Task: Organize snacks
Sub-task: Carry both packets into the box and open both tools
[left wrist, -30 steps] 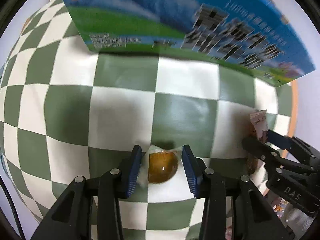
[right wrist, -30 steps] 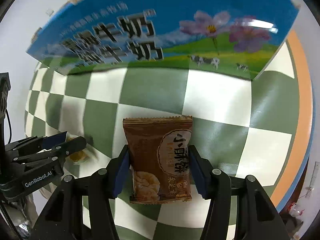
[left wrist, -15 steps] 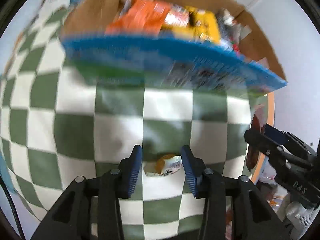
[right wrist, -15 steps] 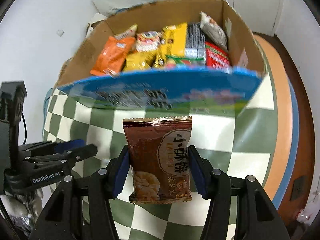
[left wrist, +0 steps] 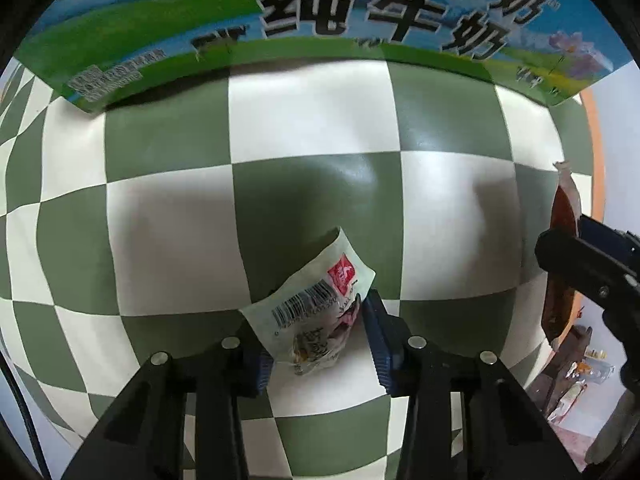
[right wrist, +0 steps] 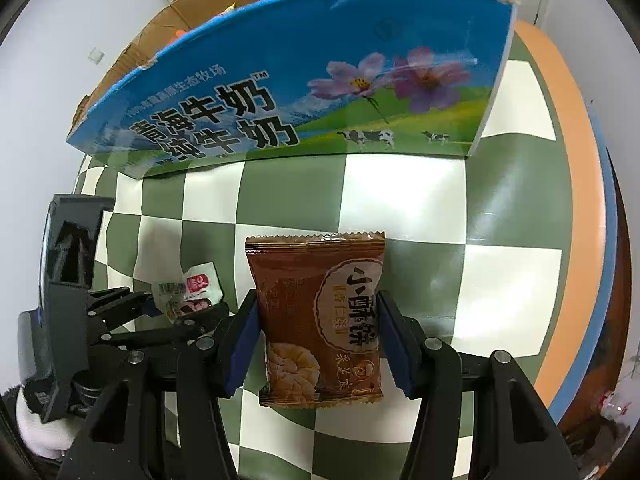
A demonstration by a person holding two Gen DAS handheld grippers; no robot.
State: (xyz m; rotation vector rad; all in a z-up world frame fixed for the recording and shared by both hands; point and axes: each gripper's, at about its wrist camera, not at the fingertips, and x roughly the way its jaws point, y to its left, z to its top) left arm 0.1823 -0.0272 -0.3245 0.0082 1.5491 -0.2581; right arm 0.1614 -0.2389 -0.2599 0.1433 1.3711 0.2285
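Note:
My left gripper point(left wrist: 316, 334) is shut on a small white snack packet point(left wrist: 320, 312) with a barcode and a red logo, held above the checkered tablecloth. It also shows in the right wrist view point(right wrist: 188, 292). My right gripper point(right wrist: 320, 336) is shut on a brown biscuit packet point(right wrist: 320, 316), held upright; its edge shows at the right of the left wrist view point(left wrist: 562, 240). The blue and green milk carton box point(right wrist: 304, 92) stands just ahead of both grippers, its open top facing away.
The green and white checkered cloth point(left wrist: 312, 128) covers a round table with an orange rim point(right wrist: 576, 184) at the right. A white wall lies behind the box. Clutter lies on the floor beyond the table edge point(left wrist: 580, 376).
Both grippers dropped and moved closer to the box, so its inside with several snacks is now out of view. The white packet has turned in the left gripper, showing its barcode side.

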